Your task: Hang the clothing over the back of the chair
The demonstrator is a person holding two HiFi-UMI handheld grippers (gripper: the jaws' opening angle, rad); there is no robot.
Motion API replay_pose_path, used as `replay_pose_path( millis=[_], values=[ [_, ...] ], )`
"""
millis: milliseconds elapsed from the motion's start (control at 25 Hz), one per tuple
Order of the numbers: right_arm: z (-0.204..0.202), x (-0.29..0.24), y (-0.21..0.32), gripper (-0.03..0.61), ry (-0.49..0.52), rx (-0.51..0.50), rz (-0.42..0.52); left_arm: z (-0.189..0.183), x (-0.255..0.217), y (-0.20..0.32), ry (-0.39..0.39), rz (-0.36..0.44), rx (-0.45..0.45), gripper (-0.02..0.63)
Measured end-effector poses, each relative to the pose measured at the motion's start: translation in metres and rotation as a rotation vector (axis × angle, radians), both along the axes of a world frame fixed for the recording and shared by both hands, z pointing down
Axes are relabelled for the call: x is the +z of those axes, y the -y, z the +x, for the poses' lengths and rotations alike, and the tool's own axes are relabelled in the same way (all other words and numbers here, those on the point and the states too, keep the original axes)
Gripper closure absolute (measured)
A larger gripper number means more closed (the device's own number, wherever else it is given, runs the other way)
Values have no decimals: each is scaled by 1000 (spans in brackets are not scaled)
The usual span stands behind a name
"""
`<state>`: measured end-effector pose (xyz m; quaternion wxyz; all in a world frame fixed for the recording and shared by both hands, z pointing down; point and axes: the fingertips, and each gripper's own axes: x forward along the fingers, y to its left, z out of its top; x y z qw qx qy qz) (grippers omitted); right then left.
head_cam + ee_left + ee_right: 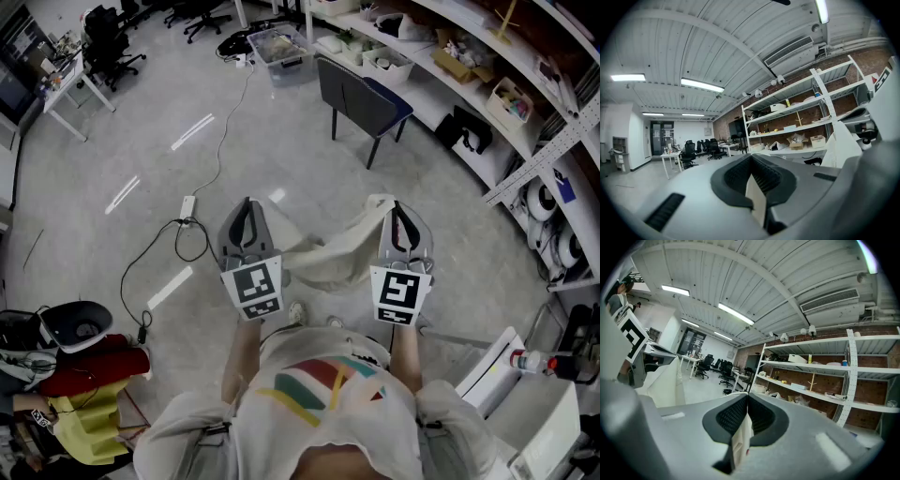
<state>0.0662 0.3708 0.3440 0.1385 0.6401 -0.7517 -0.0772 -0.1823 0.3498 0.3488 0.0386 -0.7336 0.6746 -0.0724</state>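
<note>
While the person stands on the grey polished floor (112,141) with both arms held out in front, the left gripper (247,211) and the right gripper (397,210) sit side by side at about the same height, each with its marker cube towards the body. A cream cloth garment (328,258) hangs slack between them, sagging in the middle above the person's shoes.

In the left gripper view, the left gripper (751,161) is clenched on a fold of the cream cloth garment (756,201), which stands pinched between its black ribbed pads. More of the fabric drapes at the right of that view, under the other gripper. In the right gripper view, the right gripper (747,401) likewise grasps an edge of the garment (740,439), its jaws pressed together on the fabric.

The dark grey chair with a blue seat (361,98) stands well apart from the garment, farther out on the floor, near the long white shelving (487,56) that runs along the floor's right edge. Nothing lies over its backrest. A white power strip (187,206) with a black cable (150,258) lies on the floor just left of the left gripper.
</note>
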Motion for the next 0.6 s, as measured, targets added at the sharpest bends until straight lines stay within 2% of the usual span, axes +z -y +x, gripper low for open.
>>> replay_pose_path(
  millis=[440, 600],
  values=[
    [-2, 9, 0, 569, -16, 5, -20, -6, 1, 3, -10, 10, -8, 600],
    [-8, 10, 0, 568, 27, -12, -38, -14, 5, 4, -19, -3, -13, 600]
  ],
)
